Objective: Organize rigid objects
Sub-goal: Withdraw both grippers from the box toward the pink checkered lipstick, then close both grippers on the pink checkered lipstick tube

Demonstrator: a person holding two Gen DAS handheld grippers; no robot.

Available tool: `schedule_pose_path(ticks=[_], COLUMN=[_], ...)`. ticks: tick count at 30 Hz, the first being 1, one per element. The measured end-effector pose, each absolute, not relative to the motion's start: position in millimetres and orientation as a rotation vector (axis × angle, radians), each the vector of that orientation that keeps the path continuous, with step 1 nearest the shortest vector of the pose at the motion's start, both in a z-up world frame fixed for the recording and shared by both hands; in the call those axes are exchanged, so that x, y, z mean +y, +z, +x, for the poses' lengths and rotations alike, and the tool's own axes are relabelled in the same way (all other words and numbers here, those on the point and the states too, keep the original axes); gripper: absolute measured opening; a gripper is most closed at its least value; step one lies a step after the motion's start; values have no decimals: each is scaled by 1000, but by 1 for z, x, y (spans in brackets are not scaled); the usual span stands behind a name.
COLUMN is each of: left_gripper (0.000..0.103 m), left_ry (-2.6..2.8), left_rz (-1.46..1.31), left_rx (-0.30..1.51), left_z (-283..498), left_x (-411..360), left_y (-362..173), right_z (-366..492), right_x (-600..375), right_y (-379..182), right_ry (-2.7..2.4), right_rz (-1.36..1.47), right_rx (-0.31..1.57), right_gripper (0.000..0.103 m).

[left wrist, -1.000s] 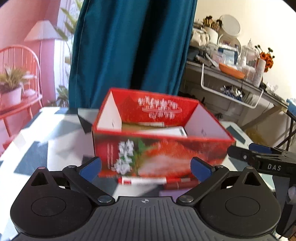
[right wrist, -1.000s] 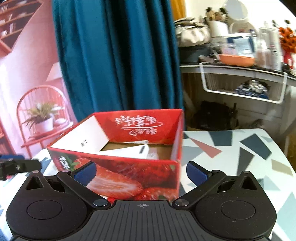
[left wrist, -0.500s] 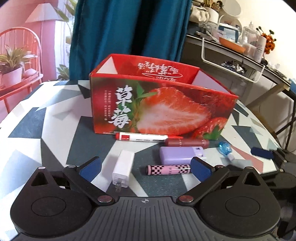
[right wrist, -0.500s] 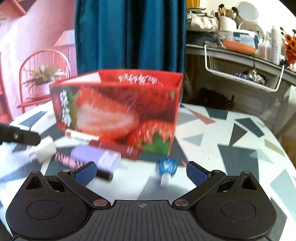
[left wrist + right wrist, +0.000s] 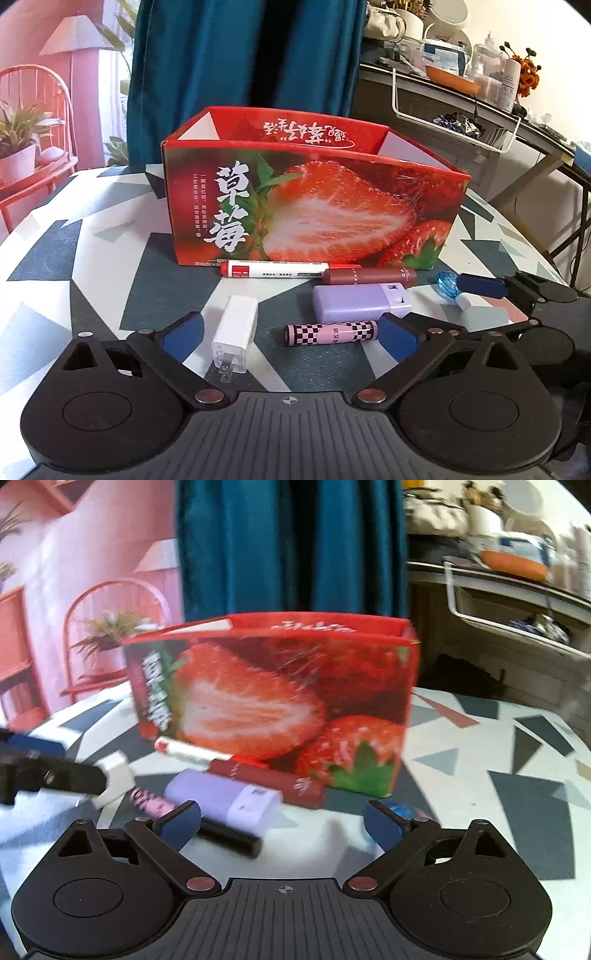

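My left gripper (image 5: 290, 334) hangs low over the worktop (image 5: 74, 266) with its jaws spread and empty — the white charger (image 5: 234, 338) lies between them, toward the left pad, its long axis running away from me and its prongs nearest. My right gripper (image 5: 282, 821) has just been narrowing its jaws, with nothing clamped yet; the small blue-capped bottle (image 5: 448, 286) sits just by its right pad. The strawberry box (image 5: 314, 206) stands open-topped just behind the row.

box (image 5: 314, 206) – glossy printed cardboard | charger (image 5: 236, 332) – smooth white plastic | curtain (image 5: 240, 55) – teal cloth
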State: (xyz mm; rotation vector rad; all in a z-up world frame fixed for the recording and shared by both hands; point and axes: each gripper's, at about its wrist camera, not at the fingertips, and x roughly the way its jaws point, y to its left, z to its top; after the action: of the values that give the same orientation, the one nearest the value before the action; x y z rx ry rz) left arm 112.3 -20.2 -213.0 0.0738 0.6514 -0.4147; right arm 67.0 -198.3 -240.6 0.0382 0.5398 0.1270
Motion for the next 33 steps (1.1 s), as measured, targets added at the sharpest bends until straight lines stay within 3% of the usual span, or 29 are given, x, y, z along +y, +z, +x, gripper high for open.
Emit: schedule_pose_path(ticks=[5, 14, 33], left_gripper=[83, 67, 66], left_ry=[-406, -448, -451], left_rz=[95, 126, 78], left_rx=[672, 701, 720], left_z=[115, 114, 118], left_x=[-27, -40, -34], left_y=[-219, -226, -226], right_z=[65, 67, 66], right_x=[-197, -207, -204], right_y=[-241, -243, -244], right_ry=[164, 192, 212], right_rz=[34, 95, 86], right_rx=[525, 535, 553], right_gripper=[86, 86, 76])
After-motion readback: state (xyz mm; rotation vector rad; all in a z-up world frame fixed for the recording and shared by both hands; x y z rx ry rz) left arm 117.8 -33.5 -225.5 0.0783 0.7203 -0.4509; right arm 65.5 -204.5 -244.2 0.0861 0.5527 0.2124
